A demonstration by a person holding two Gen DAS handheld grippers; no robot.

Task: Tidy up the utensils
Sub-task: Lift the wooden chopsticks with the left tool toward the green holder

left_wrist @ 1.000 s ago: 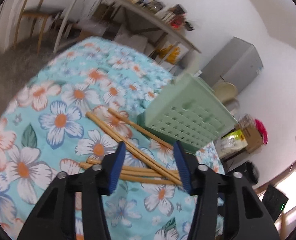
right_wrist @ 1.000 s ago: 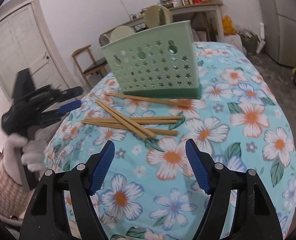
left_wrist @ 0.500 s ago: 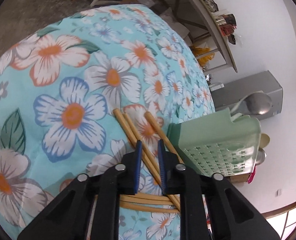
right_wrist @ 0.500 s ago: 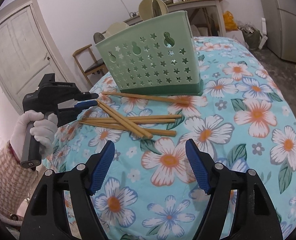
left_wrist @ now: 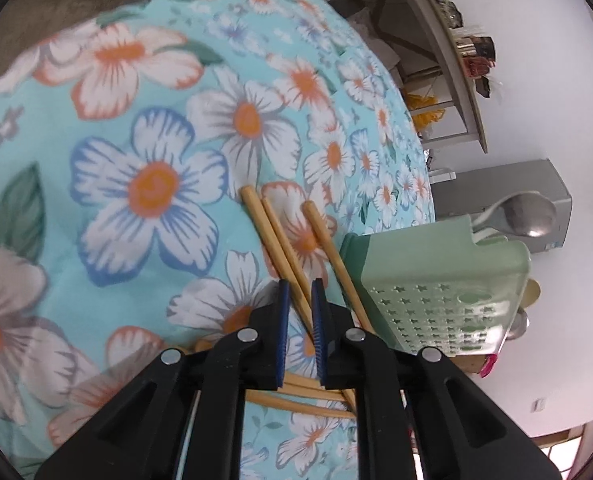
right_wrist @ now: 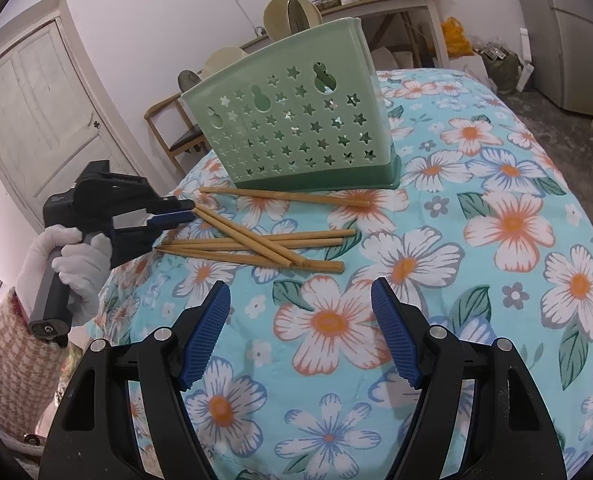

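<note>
Right gripper low in frame, blue pads wide apart, nothing between them, above floral tablecloth. Green star-punched utensil basket upright on cloth, spoon bowls poking above rim behind. Wooden chopsticks scattered in front of basket, several crossed in pile, one lying apart just beside basket base. Left gripper at left edge, held by white-gloved hand, blue pads nearly together, pinching end of one crossed chopstick. Checked sleeve below glove. Door, wooden chair, cluttered shelf behind.
</note>
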